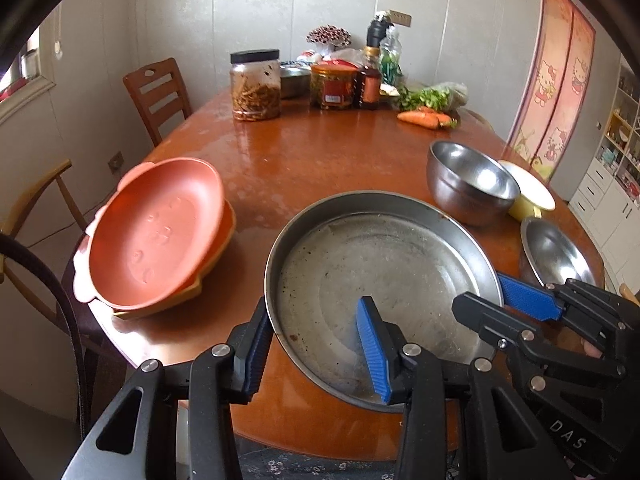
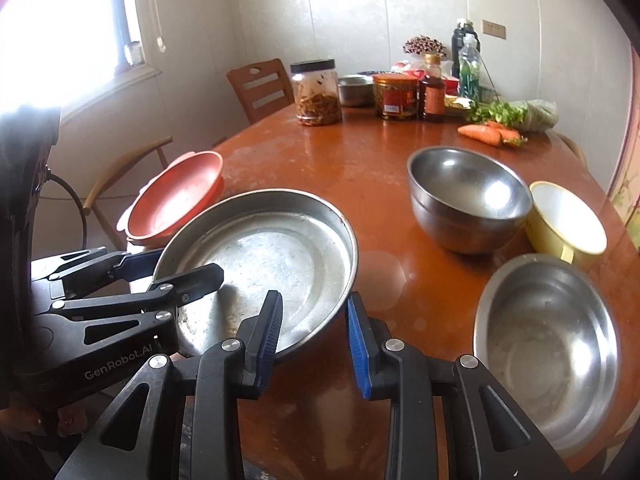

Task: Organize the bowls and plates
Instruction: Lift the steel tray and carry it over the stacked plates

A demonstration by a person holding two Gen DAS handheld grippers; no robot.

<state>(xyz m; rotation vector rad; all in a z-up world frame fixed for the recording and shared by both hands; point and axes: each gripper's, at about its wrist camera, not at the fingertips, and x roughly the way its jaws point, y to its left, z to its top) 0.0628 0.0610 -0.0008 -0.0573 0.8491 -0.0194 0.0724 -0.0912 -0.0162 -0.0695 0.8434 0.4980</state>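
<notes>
Steel pan point(image 1: 380, 280) — wide, shallow, at the near table point(image 1: 312, 152) edge — is clamped at its rim by both grippers: left gripper point(image 1: 316, 340) on the near-left rim, right gripper point(image 2: 314, 332) on the near-right rim, each with one pad inside and one outside. Beyond: stacked orange plates point(image 1: 156, 232) at left; nested steel bowls point(image 2: 468, 200), yellow bowl point(image 2: 568, 220) and another steel bowl point(image 2: 548, 348) at right. Farthest — jars point(image 1: 256, 84) and carrots point(image 1: 424, 118).

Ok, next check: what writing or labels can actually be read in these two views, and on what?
"GenRobot.AI": on the left gripper body, right wrist view.
"DAS": on the right gripper body, left wrist view; the rest is cut off.
Red-labelled jar: sticker too small to read.
Brown bottle: label blurred.
</notes>
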